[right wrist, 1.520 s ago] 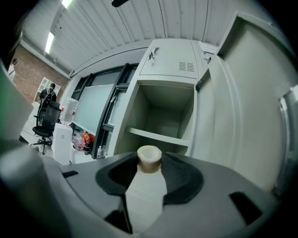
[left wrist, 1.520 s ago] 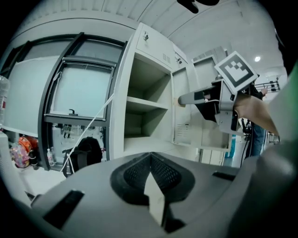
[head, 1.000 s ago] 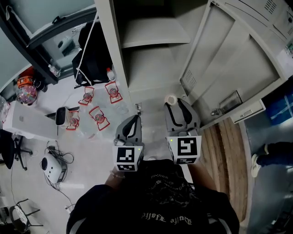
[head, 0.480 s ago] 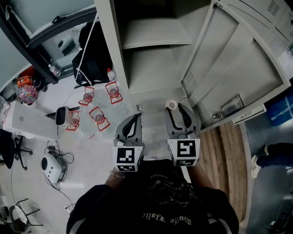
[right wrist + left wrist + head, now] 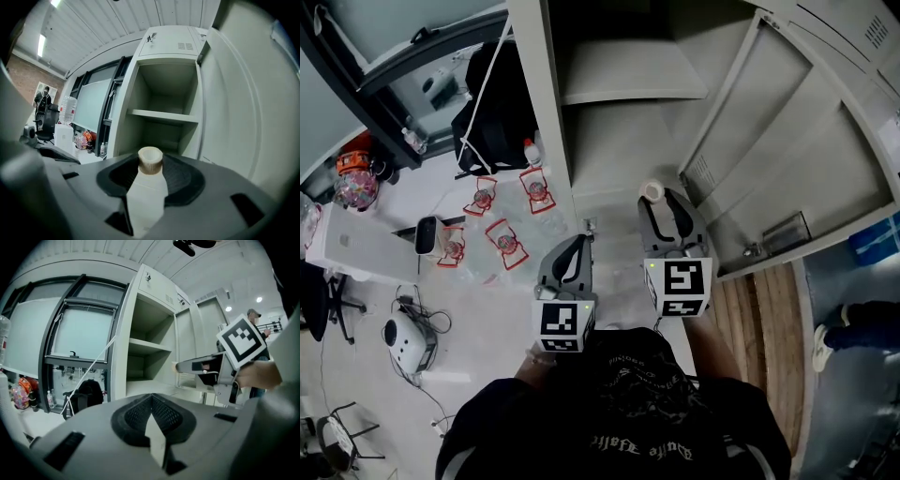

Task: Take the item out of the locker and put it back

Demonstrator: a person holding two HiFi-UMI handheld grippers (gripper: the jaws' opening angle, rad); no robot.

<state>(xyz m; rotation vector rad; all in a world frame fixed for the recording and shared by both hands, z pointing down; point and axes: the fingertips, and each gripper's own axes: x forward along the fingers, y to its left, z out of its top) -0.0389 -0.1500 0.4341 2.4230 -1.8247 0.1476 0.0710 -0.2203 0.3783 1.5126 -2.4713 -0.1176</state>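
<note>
A tall pale locker (image 5: pixel 619 122) stands open in front of me, its shelf (image 5: pixel 619 70) and floor bare. Its door (image 5: pixel 787 141) swings out to the right. In the head view my right gripper (image 5: pixel 664 208) is shut on a small white bottle (image 5: pixel 652 192) with a beige cap, just short of the locker's lower compartment. The right gripper view shows that bottle (image 5: pixel 147 187) upright between the jaws, with the empty shelves (image 5: pixel 161 116) beyond. My left gripper (image 5: pixel 579 244) hangs lower and to the left, shut and empty. The left gripper view shows its closed jaws and the right gripper (image 5: pixel 206 366).
Left of the locker, a black backpack (image 5: pixel 492 122) leans by a window frame. Several red-framed items (image 5: pixel 502 239) and a white device (image 5: pixel 408 342) lie on the pale floor. A white desk (image 5: pixel 356 248) stands far left. A person's shoe (image 5: pixel 825 342) is on the right.
The right gripper has edged a little forward toward the locker with the bottle in it. The left gripper has hardly moved.
</note>
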